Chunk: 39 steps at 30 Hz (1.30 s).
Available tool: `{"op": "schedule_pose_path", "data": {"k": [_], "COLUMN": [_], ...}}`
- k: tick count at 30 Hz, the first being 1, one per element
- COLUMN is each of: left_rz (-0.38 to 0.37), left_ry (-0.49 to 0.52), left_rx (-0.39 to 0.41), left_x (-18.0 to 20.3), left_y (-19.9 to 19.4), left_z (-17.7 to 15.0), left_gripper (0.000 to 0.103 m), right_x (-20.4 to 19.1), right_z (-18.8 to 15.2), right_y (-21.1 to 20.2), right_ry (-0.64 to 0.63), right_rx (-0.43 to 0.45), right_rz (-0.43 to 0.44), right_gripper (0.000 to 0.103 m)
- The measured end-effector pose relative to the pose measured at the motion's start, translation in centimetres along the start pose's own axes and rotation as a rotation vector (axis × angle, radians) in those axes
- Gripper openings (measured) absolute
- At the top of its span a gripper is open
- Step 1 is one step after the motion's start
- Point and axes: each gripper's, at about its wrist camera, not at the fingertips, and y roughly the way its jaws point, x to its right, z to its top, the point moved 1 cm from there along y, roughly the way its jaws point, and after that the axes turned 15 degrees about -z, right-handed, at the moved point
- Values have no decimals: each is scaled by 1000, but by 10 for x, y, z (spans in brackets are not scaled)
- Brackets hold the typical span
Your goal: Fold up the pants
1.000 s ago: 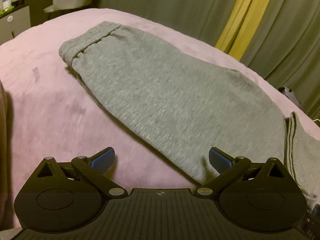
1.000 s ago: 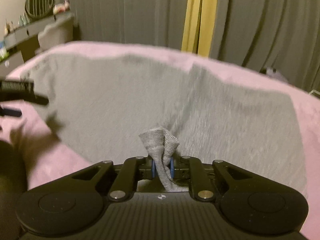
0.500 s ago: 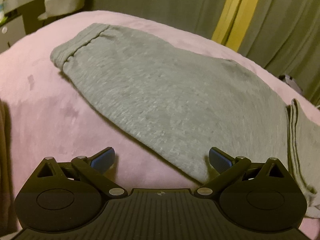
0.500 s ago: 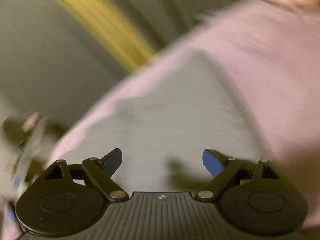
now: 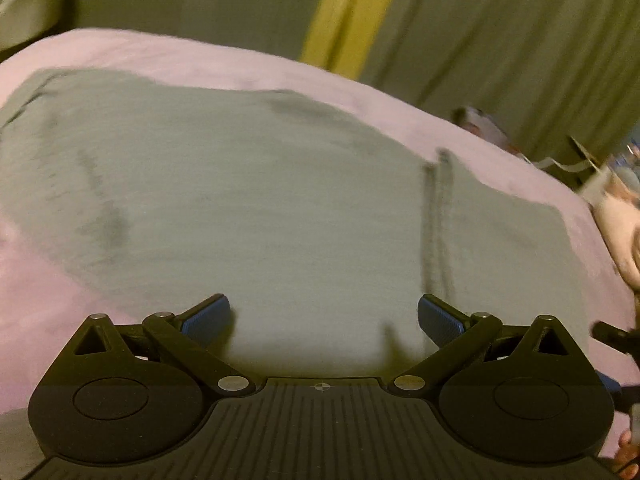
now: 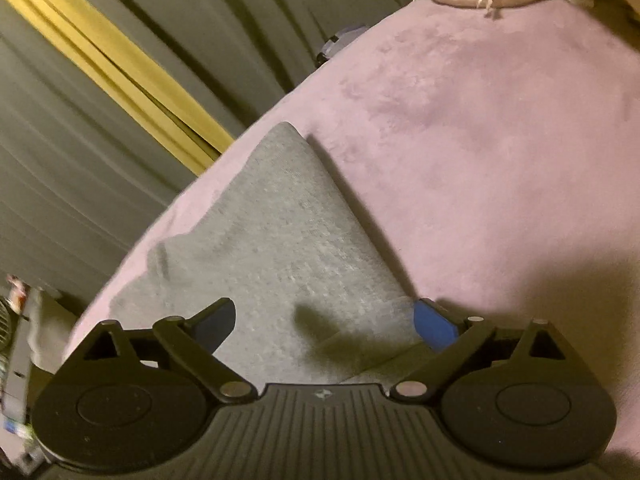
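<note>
The grey pants [image 5: 260,208] lay flat on the pink bed [image 6: 500,160] beneath my left gripper [image 5: 324,316], jaws wide, empty. My right gripper [image 6: 325,320] was opening over their corner; only my left view showed the stacked hems.

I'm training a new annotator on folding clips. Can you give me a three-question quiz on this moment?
1. True or false: the right gripper has cloth clamped between its fingers.
2. What do the grey pants lie on: A) pink blanket B) wooden table C) tiled floor?
3. What colour is the stripe between the grey curtains?

Key: 1. False; its jaws are opening, nothing pinched. 2. A, the pink blanket. 3. Yellow stripe.
</note>
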Motion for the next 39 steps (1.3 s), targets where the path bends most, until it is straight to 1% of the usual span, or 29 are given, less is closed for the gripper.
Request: {"op": "schedule_pose_path", "data": {"k": [2, 4, 6, 7, 8, 9, 10, 11, 13, 15, 16, 17, 20, 22, 24, 29, 32, 35, 39], "left_rz": [-4, -6, -22, -31, -37, -37, -36, -40, -38, -39, -49, -61, -109, -122, -142, -113, -83, -86, -111], "left_ry": [42, 55, 39, 26, 15, 7, 10, 19, 38, 47, 48, 48, 61, 25, -15, 27, 83, 90, 100], "left_rx": [-32, -57, -83, -96, -106, -115, -121, -129, -139, -138, -136, -135, -132, -150, -154, -138, -133, -128, -138], "left_x": [14, 23, 27, 28, 28, 28, 29, 30, 30, 32, 34, 36, 37, 31, 24, 29, 38, 42, 46], "left_y": [13, 24, 35, 40, 43, 47, 49, 52, 57, 61, 61, 65, 78, 92, 98, 102, 103, 100, 99], "left_z": [2, 3, 5, 6, 7, 7, 6, 7, 11, 14, 14, 17, 24, 29, 31, 26, 20, 18, 21], "left_gripper": [103, 103, 103, 103, 103, 103, 103, 103, 103, 103, 103, 103, 103, 102, 91, 90, 89, 81, 66], "right_x": [0, 1, -9, -16, -28, -33, -39, -39, -26, -9, 3, 9, 25, 33, 34, 17, 12, 11, 13], "right_z": [-2, -2, -3, -7, -10, -13, -13, -12, -9, -3, 0, 2, 9, 12, 12, 9, 11, 10, 11], "right_y": [4, 12, 20, 21, 23, 21, 22, 21, 16, 12, 7, 3, -1, 2, 7, 18, 26, 28, 26], "right_ry": [-5, -23, -104, -162, -249, -300, -330, -332, -258, -141, -69, -30, 40, 83, 88, -30, -51, -53, -39], "right_rx": [-22, -42, -68, -81, -95, -95, -92, -89, -75, -56, -29, -2, 66, 76, 71, 22, 19, 19, 19], "right_rz": [-39, -75, -142, -172, -216, -242, -252, -243, -184, -130, -100, -90, -126, -92, -94, -128, -142, -151, -141], "right_gripper": [97, 97, 97, 99, 99, 99, 99, 99, 99, 99, 99, 99, 99, 99, 99, 99, 99, 99, 99]}}
